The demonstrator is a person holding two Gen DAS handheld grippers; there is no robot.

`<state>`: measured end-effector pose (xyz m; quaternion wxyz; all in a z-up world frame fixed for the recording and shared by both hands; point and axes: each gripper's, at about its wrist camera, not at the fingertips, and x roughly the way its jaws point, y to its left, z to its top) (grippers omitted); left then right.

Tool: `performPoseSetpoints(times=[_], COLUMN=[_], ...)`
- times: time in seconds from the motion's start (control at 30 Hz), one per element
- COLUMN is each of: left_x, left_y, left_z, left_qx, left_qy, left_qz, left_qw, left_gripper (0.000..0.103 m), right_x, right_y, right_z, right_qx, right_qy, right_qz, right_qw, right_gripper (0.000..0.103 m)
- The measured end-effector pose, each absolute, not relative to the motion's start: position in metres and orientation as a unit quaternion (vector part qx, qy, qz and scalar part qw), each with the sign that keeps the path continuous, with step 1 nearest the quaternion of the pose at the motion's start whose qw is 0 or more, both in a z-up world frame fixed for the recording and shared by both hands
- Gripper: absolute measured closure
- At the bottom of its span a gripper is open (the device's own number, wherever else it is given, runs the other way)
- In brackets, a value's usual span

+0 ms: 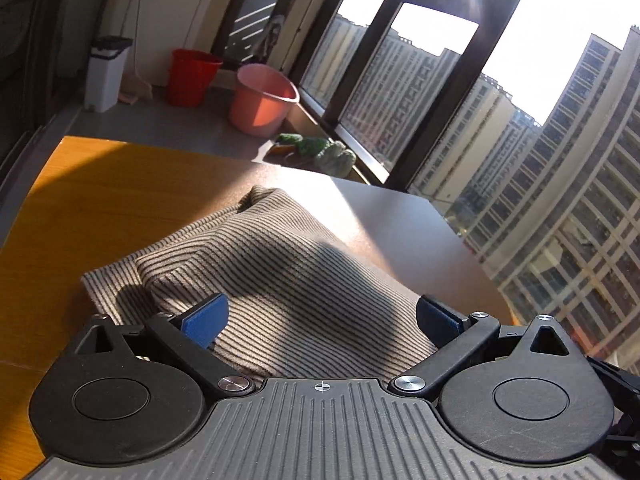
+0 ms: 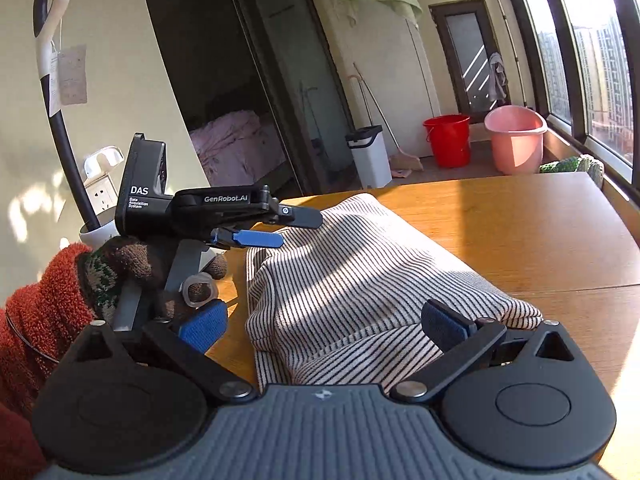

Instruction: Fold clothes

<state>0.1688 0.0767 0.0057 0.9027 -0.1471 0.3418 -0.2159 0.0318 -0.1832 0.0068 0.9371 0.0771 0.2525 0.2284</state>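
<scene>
A beige garment with thin dark stripes (image 1: pixel 280 272) lies folded in a loose heap on the wooden table (image 1: pixel 80 208). My left gripper (image 1: pixel 320 318) is open and empty, its blue pads (image 1: pixel 206 320) hovering just over the near edge of the garment. In the right wrist view the same garment (image 2: pixel 352 280) lies ahead. My right gripper (image 2: pixel 324 326) is open and empty over its near edge. The left gripper (image 2: pixel 288 226) shows there too, open, held by a gloved hand above the garment's far left edge.
A red bucket (image 2: pixel 448 140), a pink bucket (image 2: pixel 516 140) and a white bin (image 2: pixel 370 156) stand on the floor beyond the table. Green plants (image 1: pixel 320 152) sit by the large window (image 1: pixel 520 140). A vacuum handle (image 2: pixel 52 80) leans at the wall, left.
</scene>
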Motion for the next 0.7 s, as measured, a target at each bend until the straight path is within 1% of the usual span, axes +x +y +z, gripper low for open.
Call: performPoseSetpoints(times=[0.07,0.13,0.27,0.43,0.5,0.7], left_x=[0.150,0.137,0.122,0.129,0.134,0.156], left_y=[0.077,0.074,0.063,0.052,0.054,0.061], left_z=[0.007,0.004,-0.008,-0.027,-0.027,-0.027], left_qx=[-0.156,-0.167,-0.185,-0.160,-0.152,-0.119], left_qy=[0.346,0.356,0.382,0.398,0.395,0.374], left_qz=[-0.230,-0.254,-0.308,-0.296,-0.288,-0.247], left_qw=[0.896,0.884,0.852,0.854,0.859,0.886], left_gripper=[0.000,0.000,0.000,0.001,0.001,0.001], right_x=[0.041,0.053,0.073,0.068,0.058,0.034], right_y=[-0.192,-0.194,-0.195,-0.192,-0.189,-0.170], right_z=[0.003,-0.007,-0.035,-0.038,-0.039,-0.042], right_qx=[0.034,-0.037,-0.087,-0.070,-0.058,-0.023], right_qy=[0.246,0.248,0.288,0.303,0.308,0.324], right_qz=[0.163,0.084,0.034,0.019,0.029,0.131], right_qw=[0.955,0.965,0.953,0.950,0.949,0.937], right_gripper=[0.000,0.000,0.000,0.000,0.000,0.000])
